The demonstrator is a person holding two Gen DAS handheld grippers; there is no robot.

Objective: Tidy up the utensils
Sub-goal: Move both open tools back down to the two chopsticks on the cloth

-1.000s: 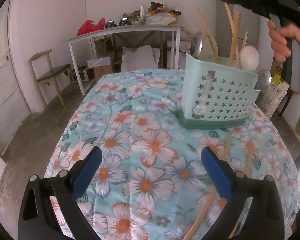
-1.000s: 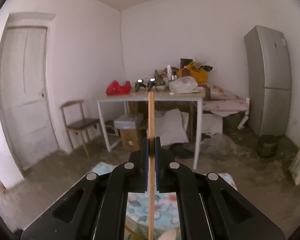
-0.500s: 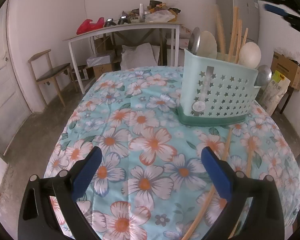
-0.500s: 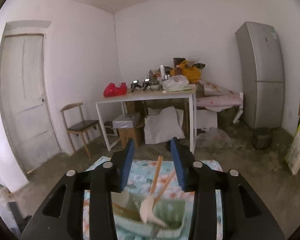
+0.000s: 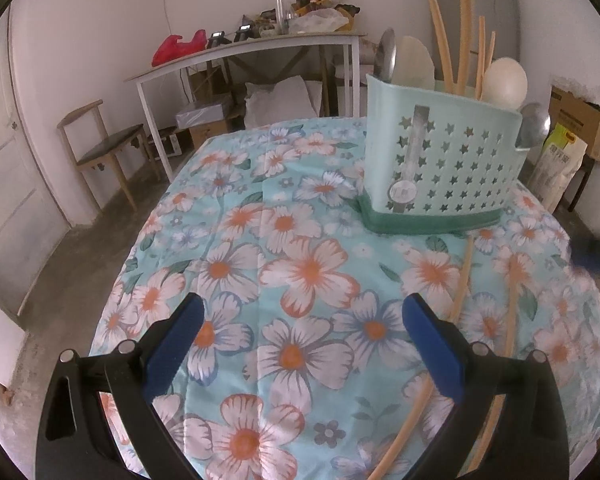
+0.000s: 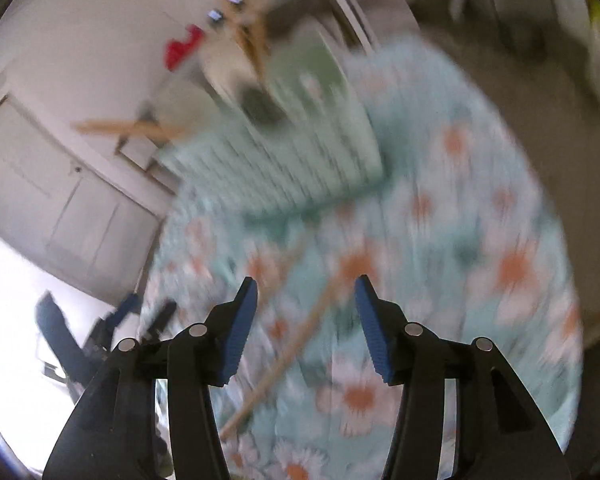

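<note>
Right tool [image 6: 306, 320] swung down from above the caddy, jaws apart, empty | worktop [image 5: 300, 240] | caddy [image 5: 440, 168] far side | chopsticks [image 6: 284, 344] just ahead, running lengthwise between its jaws, right nearer | left tool [image 5: 300, 344] wide apart, empty

The utensil holder [image 5: 440, 168] is a pale green plastic caddy with star-shaped perforations, standing upright on a darker green drip base at the far right of the floral-covered surface [image 5: 300, 272]. It contains upright utensils — several long wooden handles [image 5: 464, 32], a metal spoon [image 5: 384, 54], a pale flat spatula head [image 5: 414, 62], a cream rounded spoon head [image 5: 504, 82] and a metal ladle bowl [image 5: 534, 126] at its right end. Two wooden sticks [image 5: 460, 280] lie flat on the surface in front of the holder, roughly parallel, running toward the near edge. In the right wrist view, the holder [image 6: 300, 140] and sticks [image 6: 300, 332] are motion-blurred.
</note>
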